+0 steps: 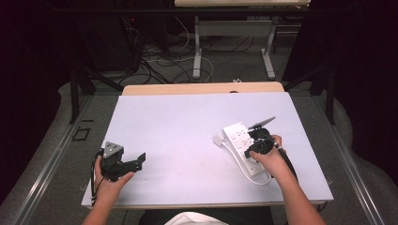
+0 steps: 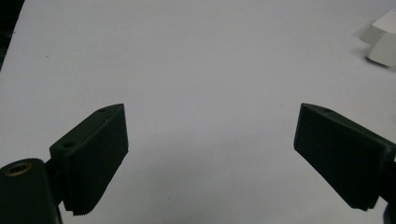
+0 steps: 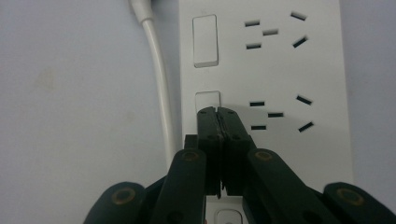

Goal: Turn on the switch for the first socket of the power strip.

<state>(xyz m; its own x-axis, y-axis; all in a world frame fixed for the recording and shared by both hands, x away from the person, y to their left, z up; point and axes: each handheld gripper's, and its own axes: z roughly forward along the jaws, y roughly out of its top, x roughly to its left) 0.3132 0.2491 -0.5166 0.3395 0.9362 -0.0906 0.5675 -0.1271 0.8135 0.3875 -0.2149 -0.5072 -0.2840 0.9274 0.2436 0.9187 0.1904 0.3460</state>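
A white power strip (image 1: 238, 138) lies on the right part of the white table (image 1: 187, 126), its white cable (image 3: 159, 84) running along its side. My right gripper (image 3: 217, 112) is shut with nothing between the jaws, and its closed tips rest over the lower edge of a rocker switch (image 3: 208, 99) on the strip (image 3: 280, 70). A second switch (image 3: 205, 41) sits farther along. In the high view the right gripper (image 1: 257, 142) points down onto the strip. My left gripper (image 2: 210, 109) is wide open above bare table, held at the left (image 1: 136, 161).
A white piece of the strip's end or plug (image 2: 380, 42) lies at the far right of the left gripper view. Beyond the table's wooden far edge (image 1: 202, 88) are desk legs and floor cables (image 1: 178, 61). Dark curtains stand on both sides.
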